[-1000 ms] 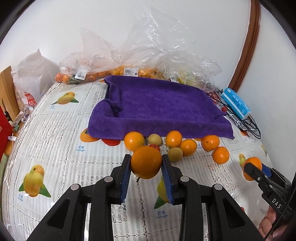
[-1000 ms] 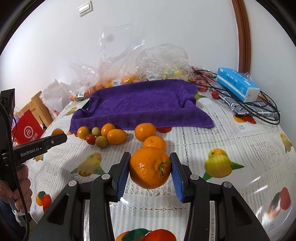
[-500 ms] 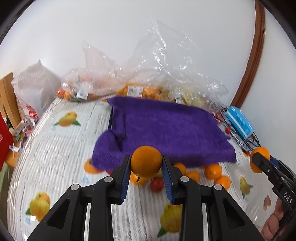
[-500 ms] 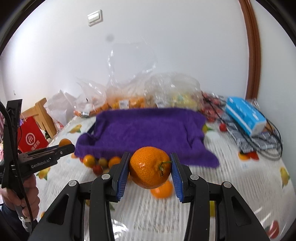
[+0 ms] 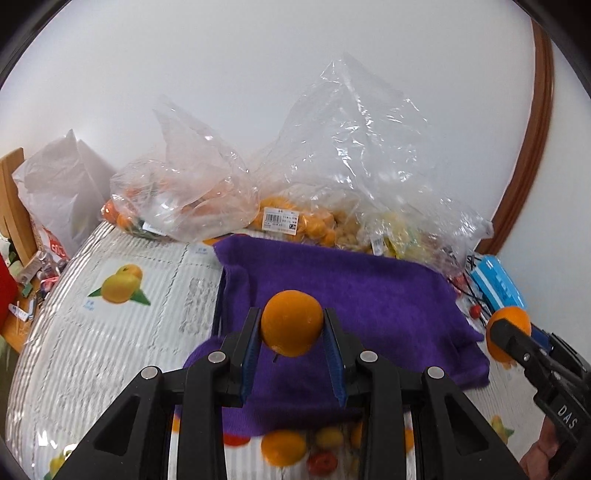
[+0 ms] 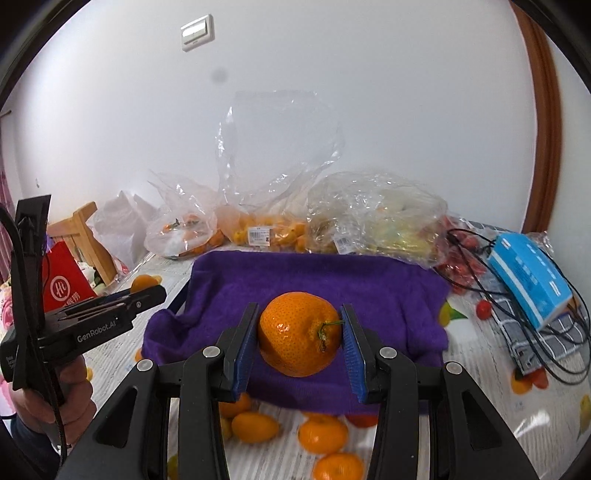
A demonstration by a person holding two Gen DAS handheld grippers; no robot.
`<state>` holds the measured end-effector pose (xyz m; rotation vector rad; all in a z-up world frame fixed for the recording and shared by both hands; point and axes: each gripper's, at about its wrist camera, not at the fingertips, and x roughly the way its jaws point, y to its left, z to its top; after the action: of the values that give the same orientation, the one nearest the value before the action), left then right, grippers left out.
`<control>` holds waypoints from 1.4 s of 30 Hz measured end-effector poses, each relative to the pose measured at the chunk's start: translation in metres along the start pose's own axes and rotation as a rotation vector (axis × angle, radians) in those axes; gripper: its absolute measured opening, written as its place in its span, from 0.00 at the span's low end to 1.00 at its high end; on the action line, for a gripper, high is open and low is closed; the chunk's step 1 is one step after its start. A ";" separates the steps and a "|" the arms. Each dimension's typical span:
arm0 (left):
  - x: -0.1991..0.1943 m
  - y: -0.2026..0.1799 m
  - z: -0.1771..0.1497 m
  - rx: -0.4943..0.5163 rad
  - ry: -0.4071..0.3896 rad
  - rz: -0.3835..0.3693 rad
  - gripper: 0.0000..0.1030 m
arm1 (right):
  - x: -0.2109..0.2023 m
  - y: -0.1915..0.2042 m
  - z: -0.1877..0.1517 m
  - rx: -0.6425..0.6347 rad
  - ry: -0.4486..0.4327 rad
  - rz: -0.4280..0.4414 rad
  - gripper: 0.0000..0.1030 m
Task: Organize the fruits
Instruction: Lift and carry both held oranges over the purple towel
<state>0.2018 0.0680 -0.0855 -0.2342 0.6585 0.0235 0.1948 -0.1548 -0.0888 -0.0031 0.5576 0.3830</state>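
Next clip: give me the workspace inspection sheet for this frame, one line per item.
Surface: table under a fruit-print tablecloth; purple towel spread on it.
Job's things: one orange in the left tool; a stemmed orange in the right tool; loose fruit in front of the towel.
Clutter: clear produce bags, blue box, checked cloth.
Grippers: both tools shut on their oranges.
Cables: black cables beside the box.
Surroundings: white wall, wall switch, wooden chair.

Black tools (image 5: 291, 354), blue ribbed pads (image 6: 351, 350)
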 end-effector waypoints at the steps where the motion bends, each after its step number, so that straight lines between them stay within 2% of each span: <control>1: 0.004 -0.001 0.002 -0.002 0.001 0.002 0.30 | 0.005 0.000 0.002 -0.002 0.004 0.001 0.42; 7: 0.030 -0.002 0.005 -0.006 0.018 -0.002 0.30 | 0.027 -0.009 0.008 -0.012 0.016 -0.024 0.41; 16: 0.064 0.008 -0.009 -0.019 0.094 0.002 0.30 | 0.062 -0.025 -0.009 0.007 0.088 -0.042 0.42; 28: 0.079 0.010 -0.018 -0.014 0.139 -0.002 0.30 | 0.083 -0.051 -0.023 0.076 0.164 -0.077 0.42; 42: 0.082 0.005 -0.021 0.021 0.145 0.012 0.30 | 0.099 -0.049 -0.033 0.072 0.219 -0.077 0.42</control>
<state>0.2542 0.0640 -0.1526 -0.2135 0.8038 0.0113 0.2721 -0.1686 -0.1723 0.0024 0.7849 0.2886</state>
